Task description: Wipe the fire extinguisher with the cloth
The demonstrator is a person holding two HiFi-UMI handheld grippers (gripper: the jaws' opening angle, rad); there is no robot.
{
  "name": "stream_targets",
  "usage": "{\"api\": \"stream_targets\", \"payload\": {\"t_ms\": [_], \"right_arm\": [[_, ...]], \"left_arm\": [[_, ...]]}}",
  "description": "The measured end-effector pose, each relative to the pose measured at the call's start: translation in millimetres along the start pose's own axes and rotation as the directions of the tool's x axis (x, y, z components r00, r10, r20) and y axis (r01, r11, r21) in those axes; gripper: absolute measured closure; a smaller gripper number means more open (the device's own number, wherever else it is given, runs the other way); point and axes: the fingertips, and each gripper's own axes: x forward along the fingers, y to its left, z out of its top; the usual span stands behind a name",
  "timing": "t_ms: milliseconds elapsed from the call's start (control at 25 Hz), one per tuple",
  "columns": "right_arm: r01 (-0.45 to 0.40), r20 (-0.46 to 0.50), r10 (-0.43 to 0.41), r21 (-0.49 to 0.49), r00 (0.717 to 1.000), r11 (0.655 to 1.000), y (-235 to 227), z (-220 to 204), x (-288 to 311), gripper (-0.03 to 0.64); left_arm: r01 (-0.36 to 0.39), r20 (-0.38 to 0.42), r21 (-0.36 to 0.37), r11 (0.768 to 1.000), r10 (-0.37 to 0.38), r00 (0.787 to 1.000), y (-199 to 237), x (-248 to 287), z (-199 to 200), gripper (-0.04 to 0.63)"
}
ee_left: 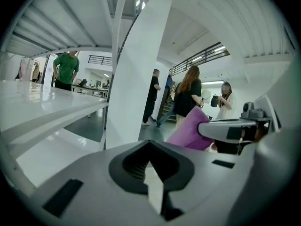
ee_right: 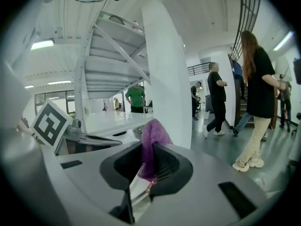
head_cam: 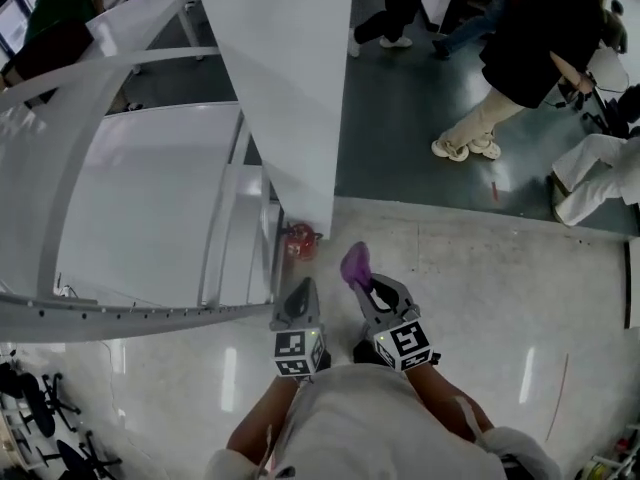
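A small red fire extinguisher [head_cam: 300, 240] stands on the floor at the foot of a white pillar [head_cam: 290, 98]. My right gripper [head_cam: 362, 280] is shut on a purple cloth [head_cam: 355, 265], which bunches up above the jaws just right of the extinguisher and short of touching it. In the right gripper view the cloth [ee_right: 153, 145] hangs between the jaws of that gripper [ee_right: 148, 166], with a sliver of red showing under it. My left gripper [head_cam: 305, 288] points at the extinguisher from just behind it, jaws together and empty. The left gripper view shows its jaws [ee_left: 150, 166] closed and the cloth [ee_left: 190, 131] off to the right.
White stair panels and a glossy white surface [head_cam: 150, 198] fill the left side. Several people [head_cam: 520, 58] stand and walk on the dark floor beyond the pillar, to the right. Pale polished floor [head_cam: 500, 308] lies around me.
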Motion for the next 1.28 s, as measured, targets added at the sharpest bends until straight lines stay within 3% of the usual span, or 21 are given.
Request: {"api": "stream_targets", "payload": {"t_ms": [400, 800, 1280], "right_arm": [[0.011, 0.038, -0.012, 0.041, 0.999, 0.999, 3.2, -0.4, -7.3, 0.558], [0.009, 0.007, -0.009, 0.073, 1.000, 0.997, -0.2, -9.6, 14.0, 0.559], [-0.025, -0.009, 0.026, 0.059, 1.000, 0.998, 6.8, -12.1, 22.2, 0.560]], "left_arm": [[0.013, 0.037, -0.011, 1.000, -0.013, 0.999, -16.0, -5.9, 4.1, 0.591], [-0.074, 0.126, 0.009, 0.997, 0.072, 0.989, 12.0, -13.6, 26.1, 0.591], [-0.076, 0.141, -0.019, 0.997, 0.078, 0.987, 15.8, -14.7, 27.4, 0.591]]}}
